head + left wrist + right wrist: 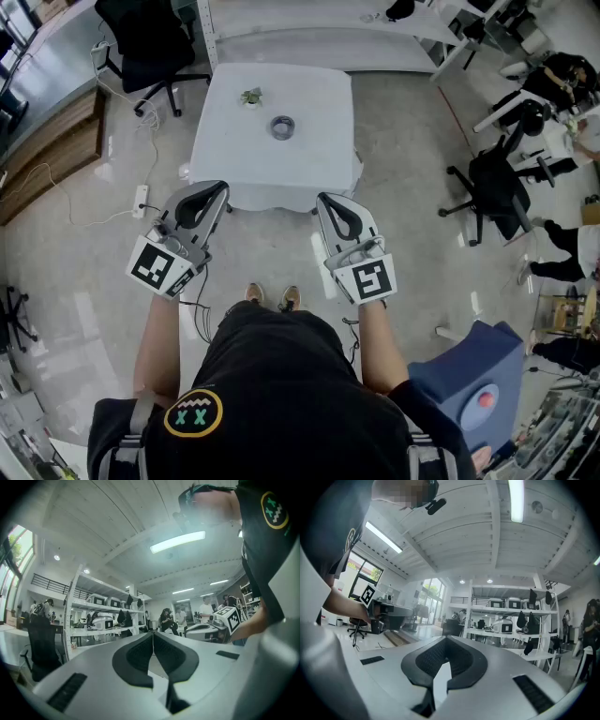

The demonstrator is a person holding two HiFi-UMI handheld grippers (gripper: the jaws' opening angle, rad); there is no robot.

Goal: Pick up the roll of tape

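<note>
The grey roll of tape [282,127] lies flat near the middle of a small white table [234,164], seen only in the head view. A person stands in front of the table and holds both grippers level at waist height, short of its near edge. My left gripper [219,188] [152,635] has its jaws together with nothing between them. My right gripper [324,199] [446,639] is likewise shut and empty. Both gripper views look out over the room, and neither shows the tape or the table.
A small green item [250,97] sits on the table behind the tape. A black office chair [150,42] stands at the far left and another [495,192] at the right. A power strip [141,201] with cables lies on the floor. A blue machine [473,375] is beside the person.
</note>
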